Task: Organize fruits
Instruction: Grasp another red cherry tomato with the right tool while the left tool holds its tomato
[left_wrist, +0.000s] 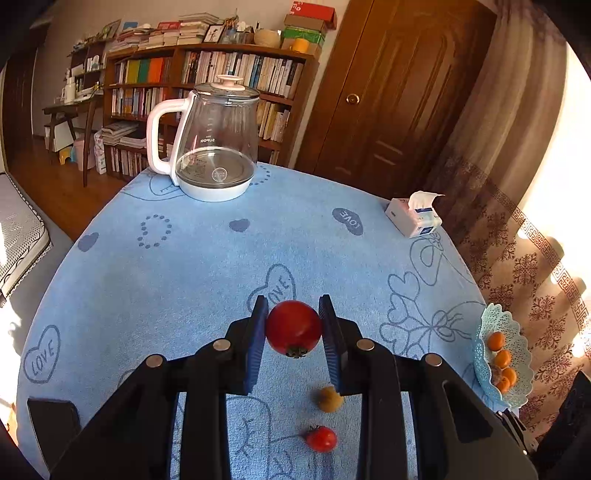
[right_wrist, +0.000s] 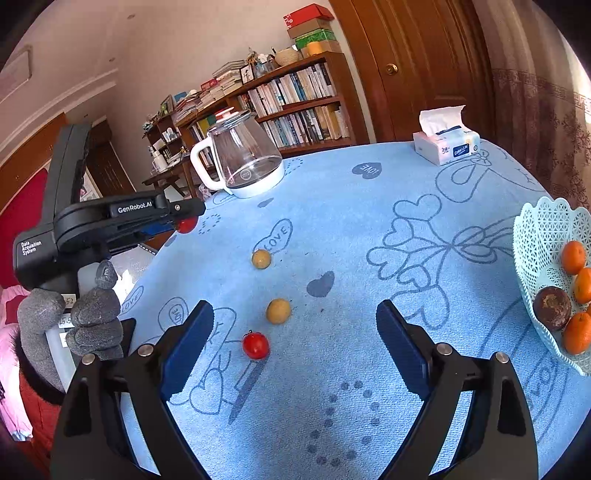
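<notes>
Basket (right_wrist: 535, 236) holds oranges (right_wrist: 573, 257), dark fruit (right_wrist: 552, 308); left gripper (left_wrist: 293, 326) clamps tomato (left_wrist: 293, 327); right gripper (right_wrist: 295, 332) agape, empty.

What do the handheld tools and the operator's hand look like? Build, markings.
Both tools, left and right, have black linkage arms, silver pivot pins and blue ribbed pads. White print on the left body reads GenRobot.AI and Data Acquisition System. The hand wears a grey knit glove.

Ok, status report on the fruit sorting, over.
Left gripper shut on tomato, lifted. Right gripper open, empty. Three fruits loose on cloth. Basket unobstructed.
</notes>
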